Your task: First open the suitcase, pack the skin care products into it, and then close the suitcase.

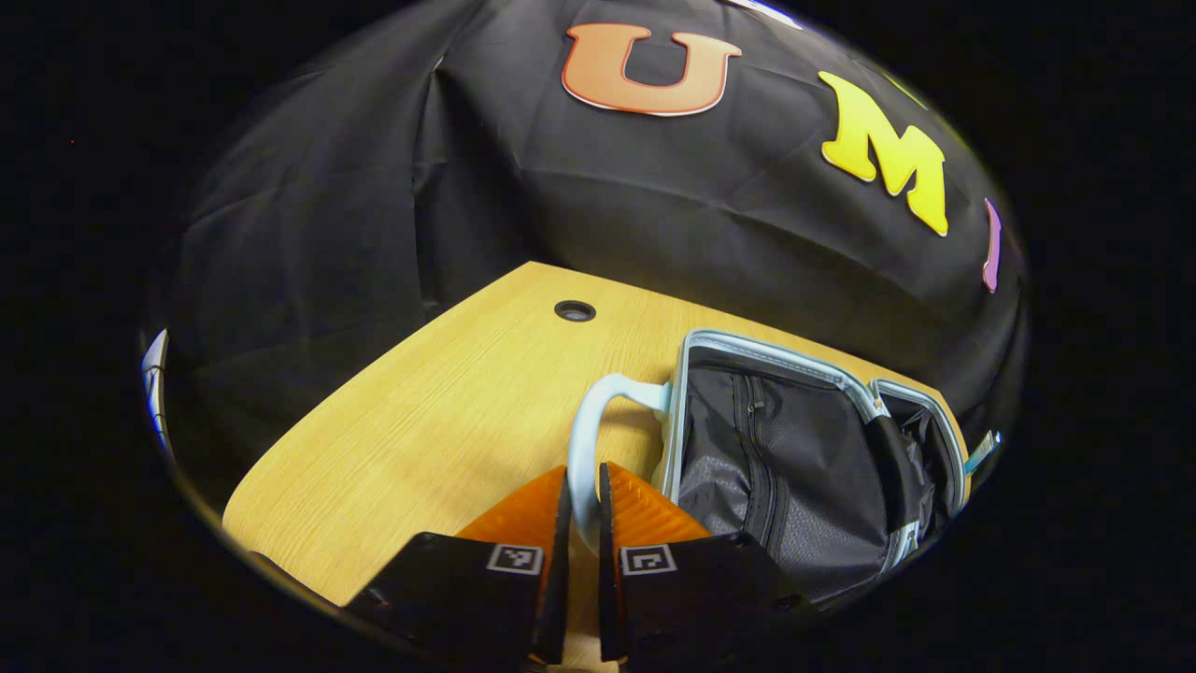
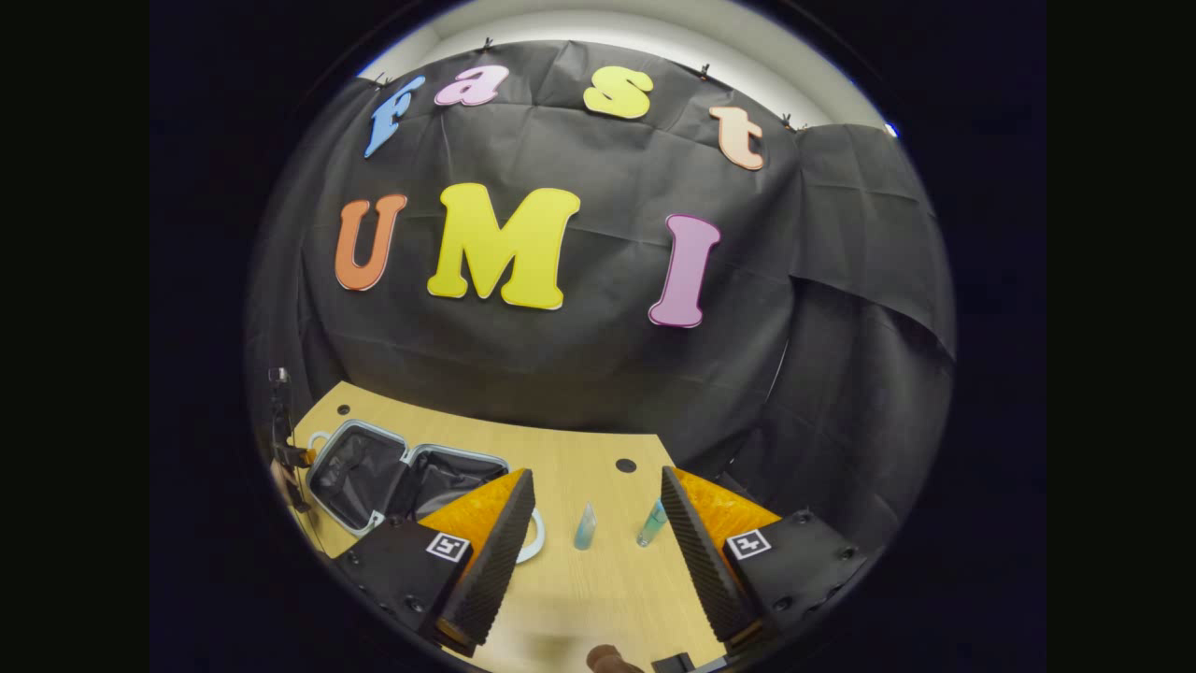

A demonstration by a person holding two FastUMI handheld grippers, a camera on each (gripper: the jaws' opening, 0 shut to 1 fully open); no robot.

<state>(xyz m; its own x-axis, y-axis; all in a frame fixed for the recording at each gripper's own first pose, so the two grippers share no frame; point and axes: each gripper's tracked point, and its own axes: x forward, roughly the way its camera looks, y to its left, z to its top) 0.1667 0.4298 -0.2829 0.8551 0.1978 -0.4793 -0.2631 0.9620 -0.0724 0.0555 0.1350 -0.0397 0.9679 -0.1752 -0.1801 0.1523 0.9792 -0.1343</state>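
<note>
Clamping suitcase handle (image 1: 587,439), L gripper (image 1: 584,509).

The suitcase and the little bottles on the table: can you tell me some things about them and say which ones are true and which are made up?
1. The suitcase lies open on the table. True.
2. The left gripper has its fingers closed on the suitcase's handle. True.
3. The two bottles are already inside the suitcase. False: they stand on the table, beside the suitcase.
4. The right gripper is holding a bottle. False: its fingers are wide open, with the bottles farther off between them.
5. The inside of the suitcase is dark with a zip. True.
6. The table is made of glass. False: it looks like light wood.
</note>
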